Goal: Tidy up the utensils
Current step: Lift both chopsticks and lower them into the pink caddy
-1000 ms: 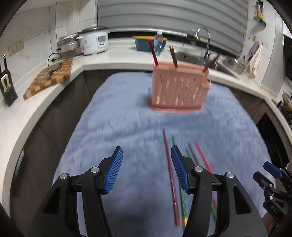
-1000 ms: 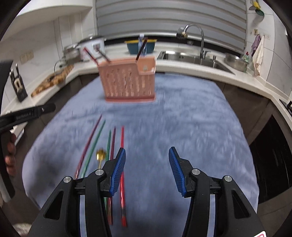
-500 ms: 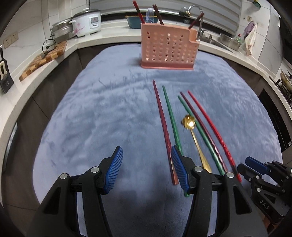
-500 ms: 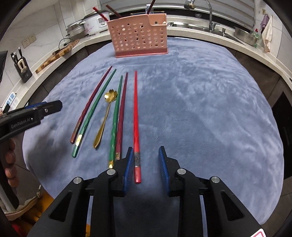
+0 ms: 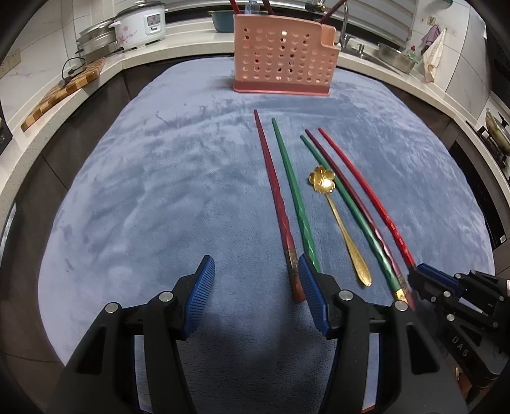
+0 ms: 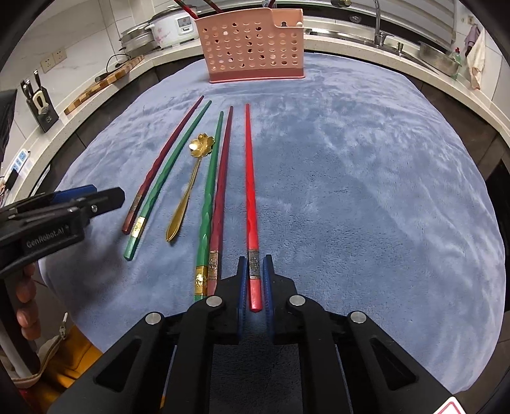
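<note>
- Two blue pads of the right gripper (image 6: 255, 286) stand close together with the butt end of the bright red chopstick (image 6: 249, 178) between them; the pads sit against its decorated band, and the rest of the stick lies flat on the cloth, pointing toward the holder.
- Just left of that stick lie a dark red chopstick (image 6: 222, 178) and a green chopstick (image 6: 210, 191), side by side and touching along much of their length; their gold-banded ends rest beside the right gripper's left pad.
- Further left rests a gold spoon (image 6: 191, 178) with a flower-shaped bowl; beyond it a second green chopstick (image 6: 169, 172) and a second dark red chopstick (image 6: 159, 165) lie together.
- Wide apart, the left gripper (image 5: 253, 283) holds nothing; its right pad hovers by the near ends of the leftmost dark red and green sticks, though whether it touches them is unclear.
- All the loose utensils lie on a grey-blue cloth (image 6: 366, 191) covering the table.
- At the far edge of the cloth stands a pink perforated holder (image 6: 255, 44), upright, with a few chopsticks already poking out of its top.
- Behind it, on the counter, sit a rice cooker (image 5: 140, 24), a wooden cutting board (image 5: 63, 92) and a sink tap (image 6: 377, 22).
</note>
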Demonstrator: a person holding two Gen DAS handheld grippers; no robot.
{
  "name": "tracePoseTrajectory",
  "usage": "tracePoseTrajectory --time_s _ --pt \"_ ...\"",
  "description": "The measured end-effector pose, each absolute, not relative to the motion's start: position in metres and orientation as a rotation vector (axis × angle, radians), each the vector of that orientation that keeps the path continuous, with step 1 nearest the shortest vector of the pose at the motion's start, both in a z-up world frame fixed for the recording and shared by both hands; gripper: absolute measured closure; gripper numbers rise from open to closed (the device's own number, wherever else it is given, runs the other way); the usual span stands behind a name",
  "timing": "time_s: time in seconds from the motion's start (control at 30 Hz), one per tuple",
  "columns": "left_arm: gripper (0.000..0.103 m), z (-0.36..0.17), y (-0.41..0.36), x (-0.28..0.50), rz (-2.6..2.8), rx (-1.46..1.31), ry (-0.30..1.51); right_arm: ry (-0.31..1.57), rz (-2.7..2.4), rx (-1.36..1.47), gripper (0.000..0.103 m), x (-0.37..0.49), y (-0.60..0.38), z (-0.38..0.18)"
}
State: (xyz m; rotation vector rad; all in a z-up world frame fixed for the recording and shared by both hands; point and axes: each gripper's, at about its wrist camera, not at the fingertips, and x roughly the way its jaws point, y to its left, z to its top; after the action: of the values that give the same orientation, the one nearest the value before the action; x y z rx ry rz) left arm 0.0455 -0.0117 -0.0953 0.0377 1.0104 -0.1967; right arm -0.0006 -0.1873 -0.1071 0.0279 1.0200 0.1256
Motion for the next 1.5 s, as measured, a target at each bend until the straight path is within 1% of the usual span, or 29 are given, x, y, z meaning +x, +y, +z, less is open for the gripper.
tracePoseTrajectory --time_s 0.33,0.37,0.4,0.47,0.5,0.57,0.6,0.63,0.8,0.97,1.5 --pt "0.056 -0.109 -0.019 0.044 -0.223 0.060 1.040 1.019 0.126 0.025 0.096 -0.001 -0.187 -0.108" --pt "0.060 -0.109 -0.019 0.044 -0.224 0.063 1.040 1.019 0.127 0.025 0.096 -0.001 -0.187 -0.108" --pt "0.066 -0.110 -0.019 0.045 -0.224 0.066 1.043 1.019 0.127 0.027 0.096 -0.001 -0.188 -0.108" --pt "0.071 -0.110 -0.019 0.044 -0.222 0.067 1.044 1.018 0.127 0.030 0.096 -0.001 -0.188 -0.109" --pt "0.078 -0.110 -0.018 0.044 -0.227 0.062 1.042 1.018 0.128 0.029 0.096 -0.001 -0.188 -0.109" --pt "0.088 -0.110 -0.018 0.043 -0.235 0.059 1.044 1.018 0.128 0.030 0.096 -0.001 -0.188 -0.109" --pt "0.095 -0.110 -0.017 0.043 -0.239 0.056 1.044 1.018 0.128 0.031 0.096 -0.001 -0.188 -0.109" --pt "0.096 -0.109 -0.016 0.043 -0.241 0.050 1.044 1.017 0.129 0.032 0.096 -0.001 -0.188 -0.108" --pt "0.096 -0.101 -0.010 0.041 -0.224 0.032 1.031 1.000 0.127 0.033 0.096 -0.002 -0.189 -0.103" --pt "0.096 -0.080 -0.002 0.037 -0.207 0.021 0.983 0.960 0.125 0.051 0.096 0.000 -0.195 -0.085" --pt "0.096 0.004 0.012 0.057 -0.182 -0.018 0.825 0.757 0.100 0.104 0.096 0.021 -0.219 0.008"
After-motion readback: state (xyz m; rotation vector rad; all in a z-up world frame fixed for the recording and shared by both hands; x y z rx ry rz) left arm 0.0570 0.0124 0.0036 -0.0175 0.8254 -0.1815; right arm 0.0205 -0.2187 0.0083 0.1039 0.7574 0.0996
